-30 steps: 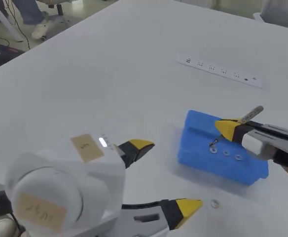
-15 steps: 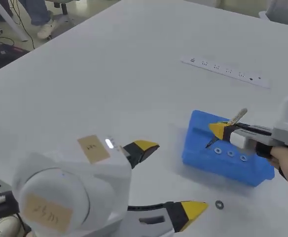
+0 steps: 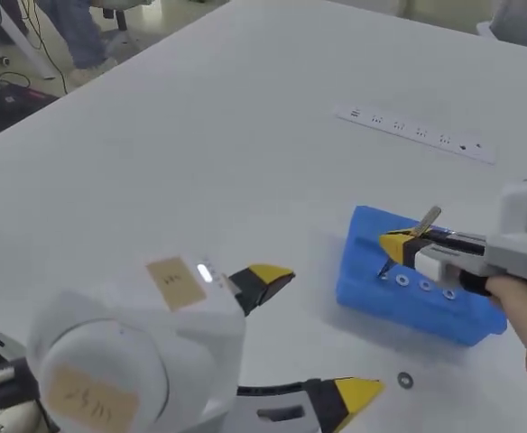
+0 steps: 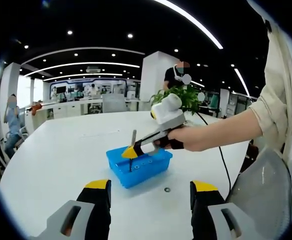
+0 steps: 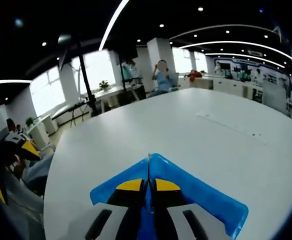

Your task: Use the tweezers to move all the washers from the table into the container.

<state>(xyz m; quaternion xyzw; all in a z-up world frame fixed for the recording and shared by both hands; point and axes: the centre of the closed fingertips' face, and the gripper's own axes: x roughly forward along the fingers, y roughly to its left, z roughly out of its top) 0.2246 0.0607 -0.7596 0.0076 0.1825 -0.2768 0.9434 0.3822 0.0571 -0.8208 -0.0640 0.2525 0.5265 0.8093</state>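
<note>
Clamps the tweezers (image 3: 429,216) in the right hand-held gripper (image 3: 397,245), jaws shut tight on the shank, right over the blue container (image 3: 408,311) on the white surface (image 3: 200,135). Points the tweezer tips down into the container, just at 9 o'clock of three washers (image 3: 425,287) lined up inside; cannot tell whether the tips pinch anything. Leaves one more washer (image 3: 405,381) lying on the surface at 6 o'clock of the container, outside it. Holds the left hand-held gripper (image 3: 316,334) wide open and empty at 8 o'clock of the container. Has a power strip (image 3: 417,135) off at 12 o'clock.
</note>
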